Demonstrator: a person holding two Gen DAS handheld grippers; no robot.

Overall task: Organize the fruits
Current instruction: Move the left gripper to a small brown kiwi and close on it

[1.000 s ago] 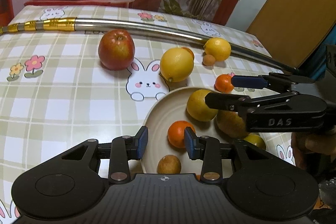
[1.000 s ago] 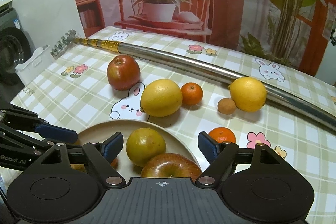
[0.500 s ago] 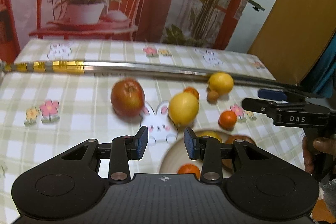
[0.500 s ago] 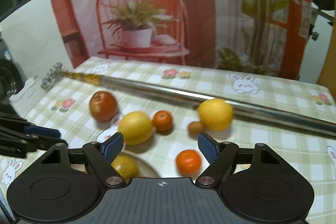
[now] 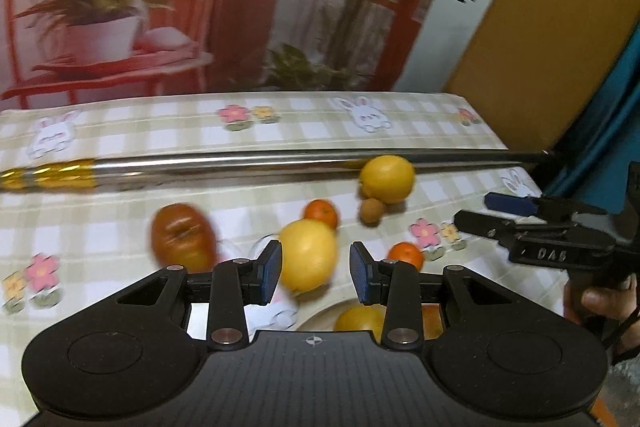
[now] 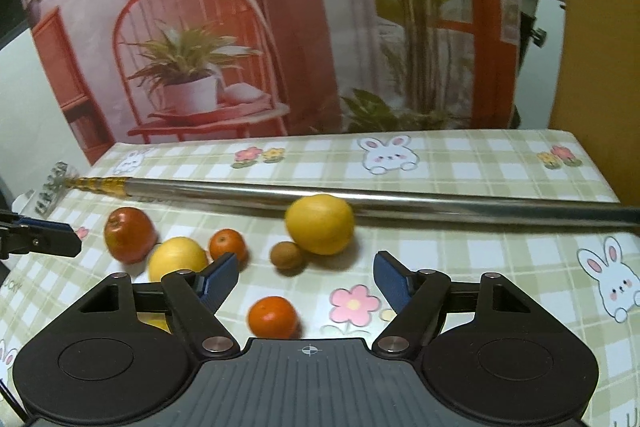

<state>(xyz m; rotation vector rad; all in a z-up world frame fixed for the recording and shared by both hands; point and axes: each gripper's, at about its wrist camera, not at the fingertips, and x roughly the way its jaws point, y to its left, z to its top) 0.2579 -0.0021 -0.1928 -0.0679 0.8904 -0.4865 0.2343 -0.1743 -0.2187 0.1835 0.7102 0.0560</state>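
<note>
- While I look along my left hand-held gripper (image 5: pixel 315 271), its blue pads stand narrowly apart with nothing pressed between them; the big yellow lemon (image 5: pixel 308 254) shows in the gap but lies further off on the counter (image 5: pixel 120 219).
- My right hand-held gripper (image 6: pixel 306 281) stands about half wide and grips nothing; its jaws have just been closing a little, over bare checked cloth with a small orange (image 6: pixel 273 317) lying low between them.
- On the counter the loose fruits sit in a loose band: a red apple (image 6: pixel 129 234) furthest left in the right wrist view, then the big lemon, a second small orange (image 6: pixel 227 245) just behind it, a small brown fruit (image 6: pixel 286 255), and a second yellow lemon (image 6: pixel 320 224).
- That second lemon touches the brown fruit and rests against a long metal pole (image 6: pixel 400 201).
- The pole's long axis runs across the counter from left to right, its gold-banded end (image 6: pixel 100 183) pointing left.
- I see the apple blurred in the left wrist view; its stem dimple seems to face up toward the camera.
- A pale plate (image 5: pixel 320 311) peeks out just behind my left jaws, holding a yellowish fruit (image 5: pixel 358 319); what else lies in it I cannot tell.
- A hand (image 5: pixel 608 301) grips the right tool at the edge of the left wrist view.
</note>
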